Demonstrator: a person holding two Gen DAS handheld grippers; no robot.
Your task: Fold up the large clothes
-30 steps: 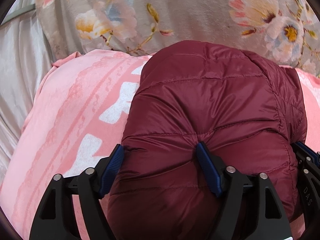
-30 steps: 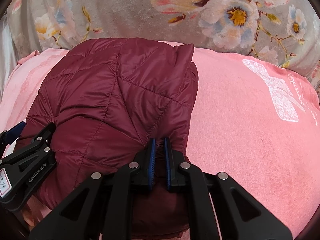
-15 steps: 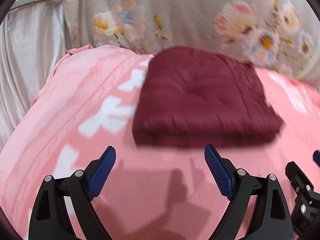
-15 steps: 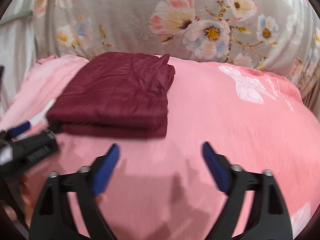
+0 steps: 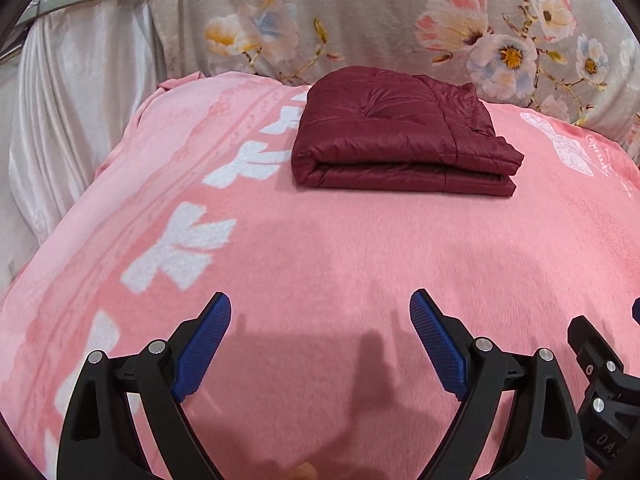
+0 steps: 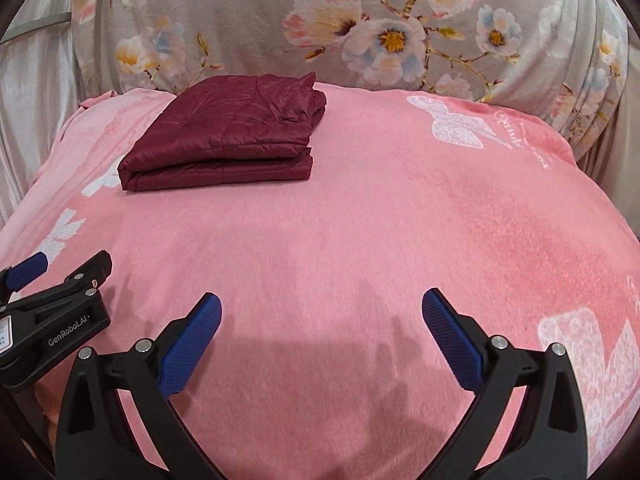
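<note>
A dark red quilted jacket lies folded into a flat, neat rectangle on the far part of a pink blanket; it also shows in the right wrist view, at the far left. My left gripper is open and empty, well back from the jacket, above the blanket's near part. My right gripper is open and empty too, beside the left gripper, whose body shows at the left edge.
The pink blanket with white bow prints covers the bed. A grey floral cushion or headboard cover rises right behind the jacket. Pale satin fabric hangs on the left.
Both grippers let go of the folded jacket, opened wide and pulled back toward the near side. The jacket now lies by itself on the blanket.
</note>
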